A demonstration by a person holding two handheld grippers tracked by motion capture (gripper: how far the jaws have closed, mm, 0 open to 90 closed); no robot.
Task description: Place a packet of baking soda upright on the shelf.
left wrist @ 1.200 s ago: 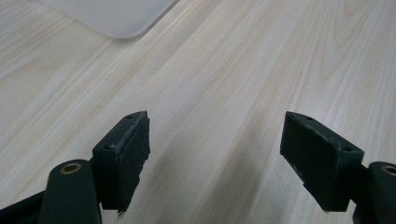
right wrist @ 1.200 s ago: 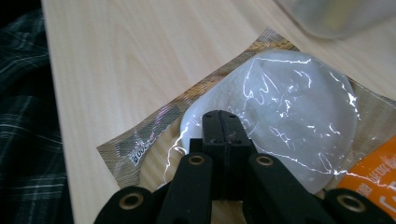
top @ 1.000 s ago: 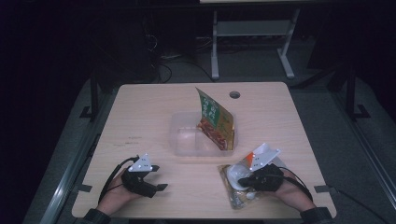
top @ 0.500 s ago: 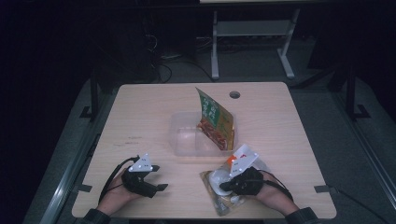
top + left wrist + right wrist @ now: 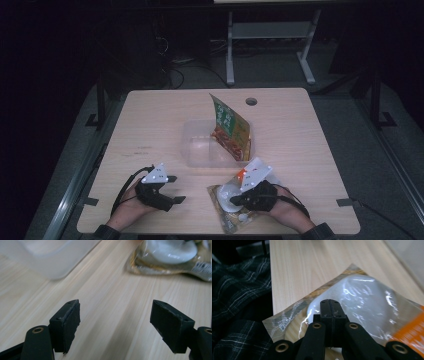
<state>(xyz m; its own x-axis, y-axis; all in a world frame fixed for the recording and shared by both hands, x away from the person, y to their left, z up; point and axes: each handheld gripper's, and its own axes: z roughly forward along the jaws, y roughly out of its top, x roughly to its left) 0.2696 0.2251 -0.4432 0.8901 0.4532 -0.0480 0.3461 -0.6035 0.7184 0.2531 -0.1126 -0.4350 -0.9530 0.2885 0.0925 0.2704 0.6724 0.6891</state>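
Currently: pouch gripped at the near edge of the surface.

Right tongs are clamped flat on the pouch film, jaws closed together over it. Left tongs are held wide and empty, with the pouch lying ahead and to their right. The tub lies beyond the pouch, toward the surface centre; the pouch's long axis is pointed roughly toward it. The right hand is nearer.

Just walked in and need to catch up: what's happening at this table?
A person holds a gripper in each hand. The right gripper is shut on a clear packet with something white inside, at the table's near edge. The left gripper rests open with nothing between its jaws. Behind them, a clear tub holds a leaning green snack bag.
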